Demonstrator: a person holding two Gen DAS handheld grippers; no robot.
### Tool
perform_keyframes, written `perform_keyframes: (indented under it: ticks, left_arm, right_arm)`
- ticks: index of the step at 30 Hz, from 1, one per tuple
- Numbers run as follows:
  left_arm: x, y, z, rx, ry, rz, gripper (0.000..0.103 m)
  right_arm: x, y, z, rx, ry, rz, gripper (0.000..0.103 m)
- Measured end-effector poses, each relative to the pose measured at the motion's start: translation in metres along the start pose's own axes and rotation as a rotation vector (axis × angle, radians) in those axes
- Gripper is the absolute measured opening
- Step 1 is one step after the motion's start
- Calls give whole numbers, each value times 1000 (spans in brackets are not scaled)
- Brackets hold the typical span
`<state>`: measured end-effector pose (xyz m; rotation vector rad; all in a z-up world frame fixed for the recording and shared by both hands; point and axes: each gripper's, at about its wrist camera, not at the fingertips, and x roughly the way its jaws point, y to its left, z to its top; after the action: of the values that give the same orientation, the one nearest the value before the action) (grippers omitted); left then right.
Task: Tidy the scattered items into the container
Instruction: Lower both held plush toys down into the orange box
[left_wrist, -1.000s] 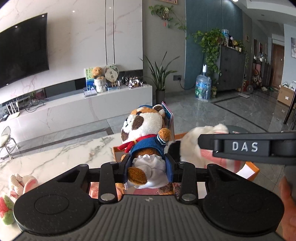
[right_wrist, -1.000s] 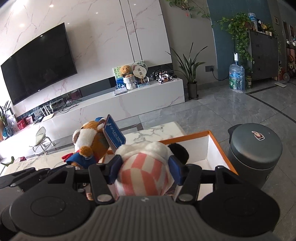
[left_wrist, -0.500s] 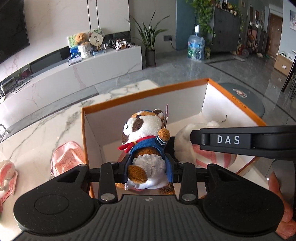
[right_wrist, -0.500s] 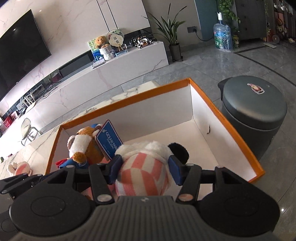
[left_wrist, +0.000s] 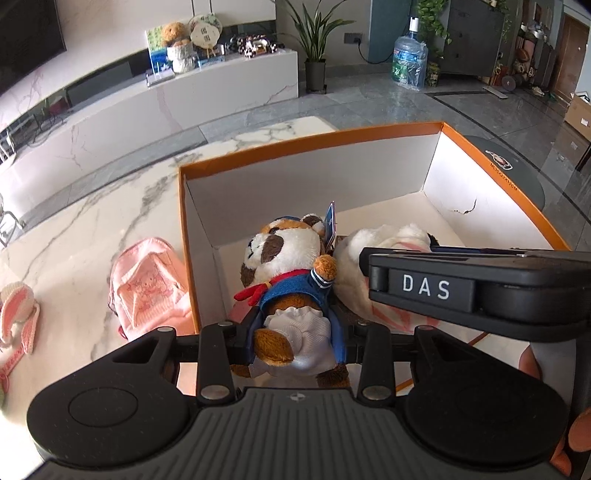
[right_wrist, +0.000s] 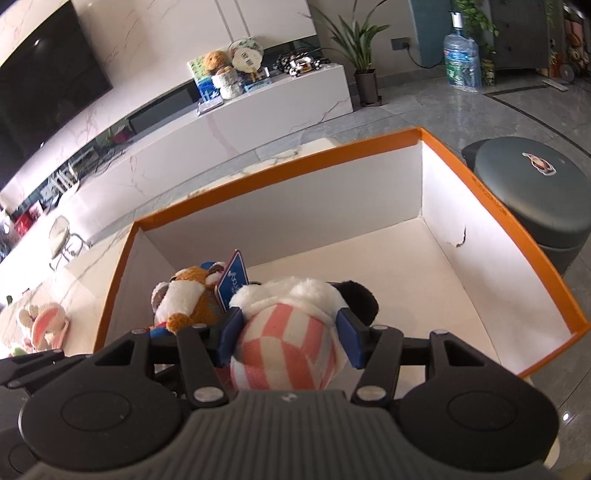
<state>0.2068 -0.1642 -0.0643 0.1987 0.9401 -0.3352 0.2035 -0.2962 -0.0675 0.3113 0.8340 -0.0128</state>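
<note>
We've got the left claw (left_wrist: 297, 341) clamped on the sailor bear plush (left_wrist: 286, 269) and the right claw (right_wrist: 290, 338) clamped on the pink-checked plush (right_wrist: 286, 343), both hanging inside the orange box (right_wrist: 273, 177) on the marble worktop (left_wrist: 103, 206), pink backpack (left_wrist: 147, 286) just beside the box.

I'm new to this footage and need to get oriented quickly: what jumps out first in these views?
Two plush toys held over the orange-rimmed box: the left gripper clamps a brown-and-white plush in a blue outfit, and the right gripper clamps a white plush in pink checks beside it. A pink mini backpack lies on the marble table, left of the box.
</note>
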Motion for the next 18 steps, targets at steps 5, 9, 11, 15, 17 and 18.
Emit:
perform_keyframes:
  ticks: [5, 9, 11, 15, 17, 18]
  left_arm:
    - [-1, 1, 2, -15, 20, -2, 44]
    - [-2, 1, 3, -37, 27, -20, 45]
    - [-3, 2, 3, -42, 27, -29, 45]
    - [-9, 3, 2, -51, 17, -42, 47]
    - [-12, 3, 1, -54, 10, -44, 47]
    - [-13, 3, 0, -56, 7, -45, 47]
  right_arm:
    - [-2, 5, 7, -62, 82, 33, 62]
    - [-4, 5, 8, -58, 113, 53, 65]
    - [-4, 6, 6, -64, 121, 47, 65]
    - [-9, 6, 4, -55, 130, 51, 65]
    - [-11, 5, 4, -50, 135, 54, 65]
    - [-12, 6, 3, -49, 135, 51, 64]
